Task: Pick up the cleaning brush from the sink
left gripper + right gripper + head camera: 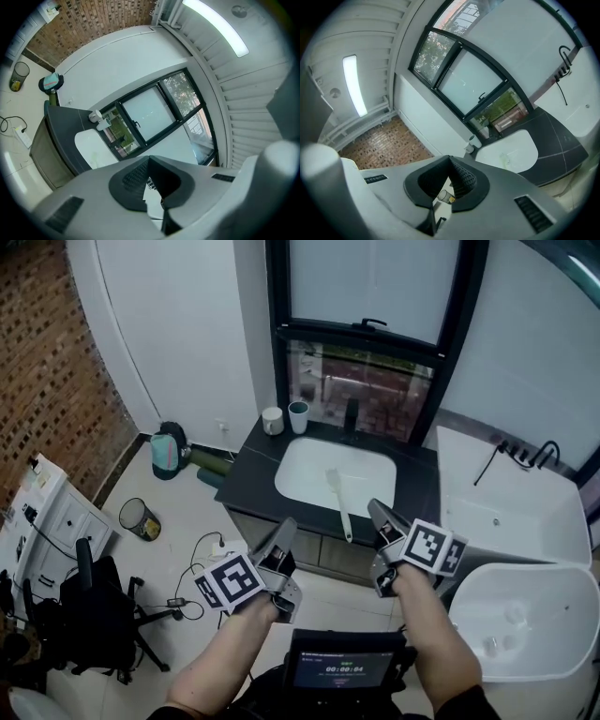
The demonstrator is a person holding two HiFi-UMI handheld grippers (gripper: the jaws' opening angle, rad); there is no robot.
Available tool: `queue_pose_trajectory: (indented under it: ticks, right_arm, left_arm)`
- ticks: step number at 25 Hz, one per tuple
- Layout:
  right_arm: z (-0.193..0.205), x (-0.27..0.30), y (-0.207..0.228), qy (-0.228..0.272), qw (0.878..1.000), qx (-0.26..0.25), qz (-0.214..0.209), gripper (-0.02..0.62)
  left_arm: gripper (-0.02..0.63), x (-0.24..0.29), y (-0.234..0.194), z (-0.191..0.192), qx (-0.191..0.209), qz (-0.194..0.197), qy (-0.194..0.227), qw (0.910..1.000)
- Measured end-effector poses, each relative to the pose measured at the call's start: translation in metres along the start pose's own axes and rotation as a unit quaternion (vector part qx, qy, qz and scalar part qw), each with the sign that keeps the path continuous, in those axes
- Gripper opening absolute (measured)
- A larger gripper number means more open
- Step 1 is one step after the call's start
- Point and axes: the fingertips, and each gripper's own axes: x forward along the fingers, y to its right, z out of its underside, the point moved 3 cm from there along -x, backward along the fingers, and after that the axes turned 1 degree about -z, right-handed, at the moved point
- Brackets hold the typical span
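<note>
The cleaning brush (339, 502) is white with a long handle. Its head lies in the white sink basin (302, 469) and its handle reaches over the front rim onto the dark counter (246, 476). My left gripper (287, 527) is held in front of the counter, left of the handle, jaws shut and empty. My right gripper (376, 510) hovers just right of the handle's end, also shut on nothing. In the left gripper view the pads (140, 176) meet at the tip. The right gripper view shows the sink (520, 147) ahead with the brush (504, 159) faint inside it.
Two cups (273, 420) (298, 416) and a dark faucet (352, 413) stand at the counter's back under the window. A white bathtub (525, 512) lies to the right. On the floor to the left are a bin (139, 518), cables (202, 563) and an office chair (94, 615).
</note>
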Motion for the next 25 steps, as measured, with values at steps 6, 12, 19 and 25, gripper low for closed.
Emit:
queue_pose_trajectory:
  ticks: [6,12,19,25]
  right_arm:
    - [-0.035,0.06,0.043,-0.035,0.999,-0.033,0.001,-0.011]
    - [-0.05,0.128,0.083,-0.077,0.995,-0.066,0.025,-0.011]
    - [-0.044,0.23,0.121,-0.099,0.982,-0.118,0.106,-0.01]
    - [-0.018,0.31,0.164,-0.164,0.964,-0.127,0.168,0.078]
  left_arm:
    - [-0.014,0.073,-0.01,-0.034,0.024,-0.027,0.019,0.9992]
    - [-0.014,0.137,-0.049,-0.074,0.053,-0.066,0.005,0.9964]
    - [-0.014,0.207,-0.143,-0.142,0.114,-0.115,-0.059,0.985]
    - [-0.014,0.256,-0.212,-0.188,0.156,-0.145,-0.121,0.9695]
